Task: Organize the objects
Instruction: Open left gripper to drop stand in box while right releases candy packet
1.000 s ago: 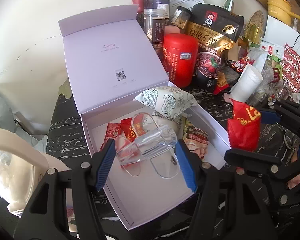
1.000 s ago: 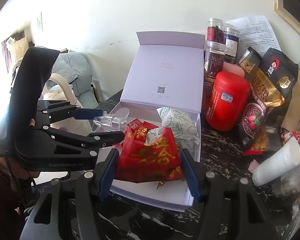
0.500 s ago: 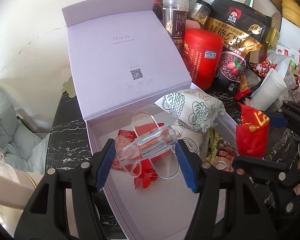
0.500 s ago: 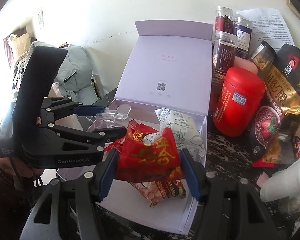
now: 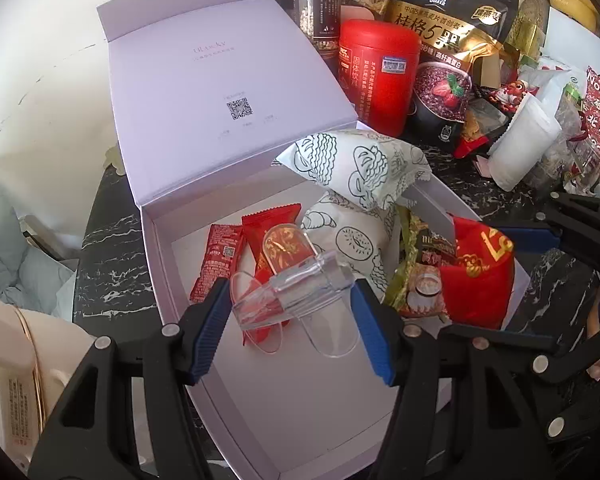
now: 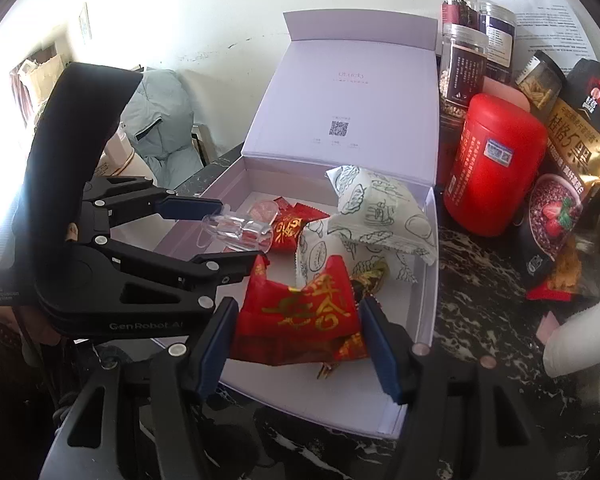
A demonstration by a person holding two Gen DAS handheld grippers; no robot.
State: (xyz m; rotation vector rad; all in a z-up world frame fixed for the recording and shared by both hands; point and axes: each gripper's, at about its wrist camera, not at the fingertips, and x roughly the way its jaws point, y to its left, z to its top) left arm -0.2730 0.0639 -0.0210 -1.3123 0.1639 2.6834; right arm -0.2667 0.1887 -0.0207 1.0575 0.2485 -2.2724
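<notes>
Left gripper [image 5: 292, 304]: we have it clamped on a clear plastic clip [image 5: 296, 294], both blue pads pressing the clip's ends, so it is grasping, not released.
Clip's long axis: it runs crosswise, pad to pad, tilted a little so its left end sits lower in the left wrist view.
Clip's place: we hold it above the open lilac box [image 5: 300, 408], over the red sachets [image 5: 220, 256] near the box's left wall; it does not rest on the floor of the box.
Right gripper [image 6: 298, 334]: we have it clenched on a red packet with gold characters [image 6: 300, 312], the packet squeezed between both pads.
Packet's place: it hangs over the near right part of the box, just beside the white printed pouches [image 6: 380, 212] and above a green-gold wrapped snack [image 5: 416, 264].
Which is nearer the bare floor: the left gripper, we judge; the open white floor lies straight below and toward us from the clip.
What the next move turns on: we think each item goes straight down, the clip onto the bare floor, the packet into the crowded right side.
Risk: the two grippers stand close together, so we should lower them one at a time.
</notes>
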